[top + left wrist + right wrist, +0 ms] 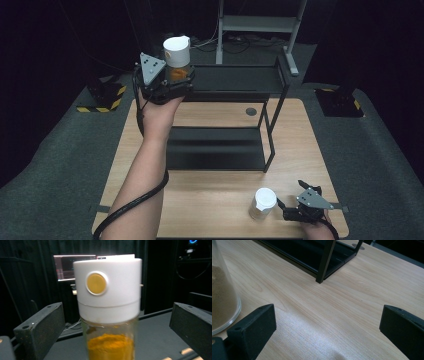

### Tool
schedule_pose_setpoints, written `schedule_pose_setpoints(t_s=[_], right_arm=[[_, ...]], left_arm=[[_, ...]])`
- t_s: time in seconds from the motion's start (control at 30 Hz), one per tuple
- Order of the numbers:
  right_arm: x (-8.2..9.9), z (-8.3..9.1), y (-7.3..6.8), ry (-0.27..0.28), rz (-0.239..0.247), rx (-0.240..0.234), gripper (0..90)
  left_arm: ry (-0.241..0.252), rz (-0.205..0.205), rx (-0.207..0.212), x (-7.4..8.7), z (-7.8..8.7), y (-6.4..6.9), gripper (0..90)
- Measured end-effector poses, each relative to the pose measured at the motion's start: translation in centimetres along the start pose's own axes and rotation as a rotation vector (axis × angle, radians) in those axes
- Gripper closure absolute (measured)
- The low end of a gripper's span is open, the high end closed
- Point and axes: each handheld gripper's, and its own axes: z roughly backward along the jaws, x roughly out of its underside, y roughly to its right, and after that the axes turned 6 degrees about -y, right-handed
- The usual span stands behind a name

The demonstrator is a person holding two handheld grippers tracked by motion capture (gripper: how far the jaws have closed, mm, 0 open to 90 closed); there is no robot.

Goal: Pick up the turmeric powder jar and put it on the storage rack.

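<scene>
Atop shelf (235,80): jar (108,307) between parted left tongs (117,327)

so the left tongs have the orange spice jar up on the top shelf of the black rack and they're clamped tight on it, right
Not quite. The left tongs do have the orange spice jar on the top shelf of the black rack, but they are not clamped: the left gripper view shows both jaws standing open, with clear gaps on either side of the glass.

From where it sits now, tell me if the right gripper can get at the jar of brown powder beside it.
Probably yes. The right gripper has its jaws open, and the jar stands just beside them on bare table, nothing between. It would need to swing slightly toward the jar first.
</scene>
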Motion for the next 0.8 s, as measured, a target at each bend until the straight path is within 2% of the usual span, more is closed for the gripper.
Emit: schedule_pose_setpoints(t_s=[0.33, 0.57, 0.8], right_arm=[[0.0, 0.0, 0.0, -0.001, 0.002, -0.001, 0.0], [0.0, 0.0, -0.1, -0.001, 0.009, 0.000, 0.0], [0.0, 0.0, -0.1, -0.002, 0.014, 0.001, 0.0]], left_arm=[[-0.008, -0.019, -0.006, 0.7, 2.2, 1.0, 0.4], [-0.012, -0.025, 0.004, 1.5, 3.8, 1.1, 0.4], [-0.018, -0.020, 0.019, 2.9, 5.1, 1.1, 0.4]])
